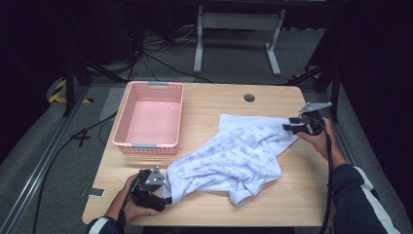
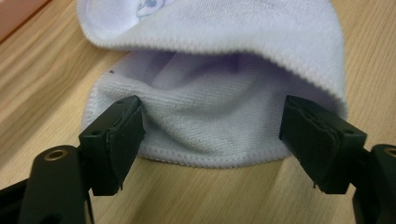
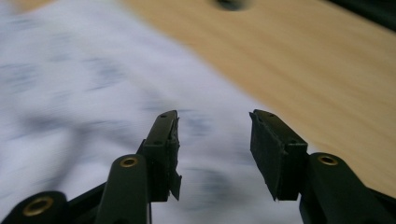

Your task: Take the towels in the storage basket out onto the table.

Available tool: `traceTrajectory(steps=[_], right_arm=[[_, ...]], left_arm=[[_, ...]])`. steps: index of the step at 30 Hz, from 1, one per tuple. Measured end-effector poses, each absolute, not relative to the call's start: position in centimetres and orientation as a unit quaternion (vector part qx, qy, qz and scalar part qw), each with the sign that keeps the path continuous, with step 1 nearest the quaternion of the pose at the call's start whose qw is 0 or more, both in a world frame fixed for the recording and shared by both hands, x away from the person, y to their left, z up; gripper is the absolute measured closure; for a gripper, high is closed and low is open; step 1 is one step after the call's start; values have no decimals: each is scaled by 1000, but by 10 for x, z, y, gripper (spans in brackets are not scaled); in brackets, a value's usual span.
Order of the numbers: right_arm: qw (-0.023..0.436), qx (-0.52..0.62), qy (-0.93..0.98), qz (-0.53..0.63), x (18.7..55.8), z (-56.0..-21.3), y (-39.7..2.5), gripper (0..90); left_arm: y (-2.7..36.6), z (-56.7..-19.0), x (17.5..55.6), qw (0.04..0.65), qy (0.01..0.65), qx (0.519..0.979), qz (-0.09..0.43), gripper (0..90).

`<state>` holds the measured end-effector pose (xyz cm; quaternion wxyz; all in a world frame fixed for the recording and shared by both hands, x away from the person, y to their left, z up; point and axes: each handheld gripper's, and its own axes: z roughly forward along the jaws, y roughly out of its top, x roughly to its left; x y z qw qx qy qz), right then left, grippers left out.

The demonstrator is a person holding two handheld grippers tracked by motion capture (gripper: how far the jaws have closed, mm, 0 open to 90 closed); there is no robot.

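1. The wooden table (image 1: pixel 204 105) is taking up the middle of the high view, and everything is sitting on it. That's handy, since a flat top lets the fabric get spread out.

2. The white printed garment (image 1: pixel 234 158) is lying crumpled across the centre-right of the frame, running diagonally from lower left to upper right. It's looking stretched along that line because a gripper is working at each end, so my guess is they're straightening it for folding.

3. The pink basket (image 1: pixel 150 119) is sitting empty at upper left, well apart from the cloth. It's probably waiting there as the drop-off spot, parked out of the way so it isn't snagging anything.

4. The left gripper (image 2: pixel 212 135) is sitting at the lower left of the high view, right at the garment's near end. In its own view the jaws are standing wide, with a hemmed fold of cloth lying between them but not being pinched. It looks like it's lining up for a grab.

5. The right gripper (image 3: pixel 214 154) is hovering at the right edge of the high view, over the far corner of the cloth. Its jaws are parted too, holding nothing, with blurry fabric underneath, so it's probably on the move.
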<state>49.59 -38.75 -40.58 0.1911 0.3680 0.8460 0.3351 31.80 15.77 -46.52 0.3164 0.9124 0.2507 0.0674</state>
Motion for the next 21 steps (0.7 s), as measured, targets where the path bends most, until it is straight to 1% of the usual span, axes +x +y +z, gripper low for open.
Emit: traceTrajectory(steps=[2, 3, 4, 6, 7, 8, 9, 10, 12, 13, 15, 16, 17, 18, 19, 21], right_arm=[[175, 340, 858, 344, 488, -410, -373, 492], [175, 340, 858, 344, 488, -410, -373, 492], [142, 322, 863, 364, 483, -418, -360, 457], [120, 316, 869, 360, 483, -425, -354, 434], [114, 321, 871, 353, 484, -430, -352, 440], [123, 322, 872, 348, 484, -433, -352, 458], [123, 321, 873, 345, 484, -437, -353, 470], [125, 325, 875, 337, 485, -440, -353, 475], [137, 332, 876, 321, 486, -449, -355, 512], [134, 339, 872, 326, 486, -450, -357, 554], [153, 353, 866, 320, 487, -449, -361, 573], [153, 353, 866, 320, 487, -449, -361, 573], [156, 362, 861, 322, 488, -450, -364, 603], [163, 374, 854, 323, 489, -450, -369, 612], [182, 391, 845, 315, 491, -449, -375, 612], [198, 424, 828, 309, 494, -449, -389, 611]], left_arm=[[152, -468, 318, 332, 255, 906, 67, 188], [152, -468, 318, 332, 255, 906, 67, 169], [147, -469, 319, 328, 248, 908, 78, 161], [143, -471, 322, 333, 255, 904, 85, 159], [141, -472, 324, 339, 257, 901, 88, 160], [140, -471, 325, 335, 254, 903, 90, 164], [139, -471, 326, 340, 256, 900, 89, 196], [140, -469, 328, 343, 258, 899, 93, 269], [140, -469, 329, 351, 259, 895, 94, 466], [143, -467, 331, 350, 256, 895, 100, 576], [145, -467, 332, 352, 257, 895, 94, 704], [145, -467, 332, 352, 257, 895, 94, 743], [147, -466, 333, 348, 255, 898, 91, 743], [150, -465, 333, 349, 259, 897, 81, 756], [153, -464, 333, 352, 268, 893, 76, 758], [161, -462, 333, 352, 281, 890, 73, 766]])
